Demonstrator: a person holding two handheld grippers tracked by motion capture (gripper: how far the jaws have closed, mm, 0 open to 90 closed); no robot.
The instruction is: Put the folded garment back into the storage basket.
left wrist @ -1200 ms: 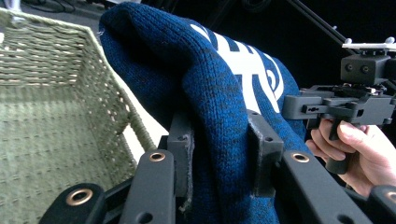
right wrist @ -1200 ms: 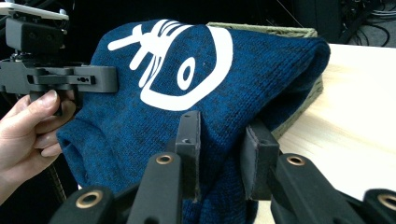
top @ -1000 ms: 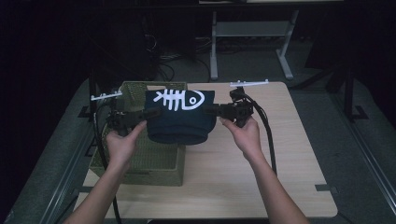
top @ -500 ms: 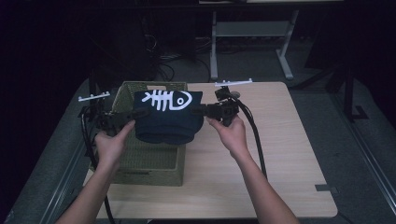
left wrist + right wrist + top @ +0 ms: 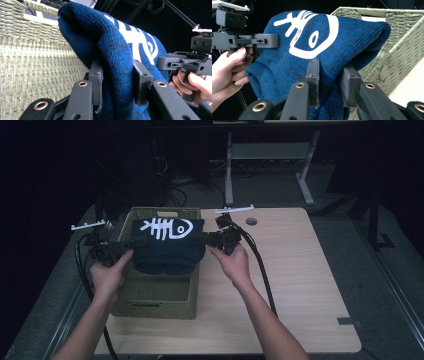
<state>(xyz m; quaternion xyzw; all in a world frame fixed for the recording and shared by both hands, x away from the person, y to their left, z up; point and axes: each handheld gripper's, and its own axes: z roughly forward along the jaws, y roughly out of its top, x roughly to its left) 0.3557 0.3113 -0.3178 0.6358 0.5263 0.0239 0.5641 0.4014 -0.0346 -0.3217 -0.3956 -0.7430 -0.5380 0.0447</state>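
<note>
Garment: a folded dark blue knit garment (image 5: 167, 245) with a white fish-skeleton print is held stretched between the two tools, directly above the woven basket (image 5: 150, 295).
Left tool: the left tool (image 5: 117, 80) is clenched on the garment's left edge; cloth is seen pinched between its jaws in the left gripper view.
Right tool: the right tool (image 5: 330, 77) is clenched on the opposite edge, with cloth bunched between its jaws.
Basket: it is set on the left part of the worktop (image 5: 300, 285), its far rim visible beyond the garment.
Change: the garment has been carried leftward, from partly over the bare worktop a second ago to fully over the basket opening; both hands have been shifted left with it.
Meaning: a placing into the basket is judged to be under way; lowering and release are not yet done.
</note>
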